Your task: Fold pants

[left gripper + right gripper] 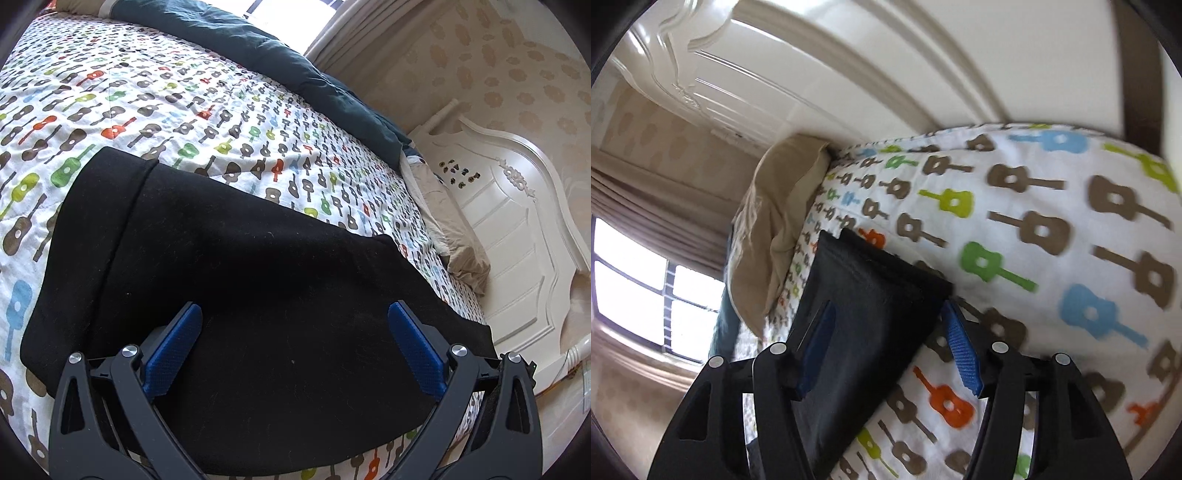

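Black pants (240, 266) lie folded into a broad flat stack on the guitar-print sheet (184, 110). In the left wrist view my left gripper (295, 308) hovers over the near part of the pants. Its blue pads (184, 343) stand wide apart, with nothing pinched. In the right wrist view a narrow end of the pants (871, 295) runs between the fingers of my right gripper (888, 306). This gripper is open. Its right pad (962, 354) sits beside the cloth's corner without pressing on it. The cloth rests on the sheet (1034, 192).
A dark teal duvet (314, 74) is bunched along the far side of the bed. A beige pillow (454, 236) leans against the white headboard (517, 221), and the pillow (775, 229) also shows in the right wrist view. A window (635, 277) with curtains lies beyond.
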### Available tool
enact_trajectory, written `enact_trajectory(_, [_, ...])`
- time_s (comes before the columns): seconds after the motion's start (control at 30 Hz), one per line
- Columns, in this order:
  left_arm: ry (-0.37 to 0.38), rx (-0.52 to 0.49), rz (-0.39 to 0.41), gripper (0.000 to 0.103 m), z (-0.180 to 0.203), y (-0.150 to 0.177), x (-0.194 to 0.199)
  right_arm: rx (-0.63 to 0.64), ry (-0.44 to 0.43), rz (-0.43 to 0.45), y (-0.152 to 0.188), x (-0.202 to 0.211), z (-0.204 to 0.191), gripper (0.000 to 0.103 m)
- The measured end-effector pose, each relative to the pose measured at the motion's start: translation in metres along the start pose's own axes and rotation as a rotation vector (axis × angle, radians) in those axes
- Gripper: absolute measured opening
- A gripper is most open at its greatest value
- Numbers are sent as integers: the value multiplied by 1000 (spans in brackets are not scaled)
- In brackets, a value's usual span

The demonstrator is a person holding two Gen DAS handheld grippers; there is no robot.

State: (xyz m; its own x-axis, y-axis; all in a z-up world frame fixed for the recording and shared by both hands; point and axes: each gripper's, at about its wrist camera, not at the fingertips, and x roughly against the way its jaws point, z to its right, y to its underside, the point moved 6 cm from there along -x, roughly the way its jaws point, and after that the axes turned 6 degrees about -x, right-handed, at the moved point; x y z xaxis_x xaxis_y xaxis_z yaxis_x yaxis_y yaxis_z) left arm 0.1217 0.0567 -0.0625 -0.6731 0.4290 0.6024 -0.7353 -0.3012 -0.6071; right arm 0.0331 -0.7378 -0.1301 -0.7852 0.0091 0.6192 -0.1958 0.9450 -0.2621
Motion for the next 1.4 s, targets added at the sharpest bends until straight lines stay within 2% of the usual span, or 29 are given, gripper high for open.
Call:
enact_trajectory(0.07, [1, -14, -5, 100, 0, 1, -1, -1, -13, -24, 1, -7, 1, 61])
enact_trajectory(0.2, [-7, -15, -10, 100, 1, 0, -3, 4, -53, -6, -8, -18, -9, 61])
enact_trajectory(0.23, [-5, -12, -10, 100, 0, 0, -2, 10, -50, -14, -9, -22, -10, 52])
enact_trajectory(0.27, [-1, -7, -9, 100, 0, 0, -2, 28, -34, -29, -10, -29, -12, 39])
enact_trajectory(0.37, [6, -3, -10, 100, -1, 0, -2, 67, -19, -61, -11, -33, -17, 19])
enact_trajectory(0.5, [1, -7, -17, 100, -1, 0, -3, 117, -50, -53, -9, -15, -39, 15])
enact_trajectory(0.73, [-14, -21, -33, 100, 1, 0, -7, 293, -97, -8, 11, 32, -117, 15])
enact_trajectory(0.93, [-11, -26, -35, 100, 2, 0, -7, 515, -153, 3, 66, 57, -199, 15])
enact_trajectory(1.07, [-10, -26, -41, 100, 2, -1, -8, 659, -188, -13, 122, 62, -242, 15])
enact_trajectory(1.23, [5, -24, -36, 100, 1, 0, -7, 791, -219, -55, 189, 54, -271, 15])
enact_trajectory(1.4, [10, -28, -33, 100, 0, 1, -6, 903, -202, -80, 250, 37, -285, 15])
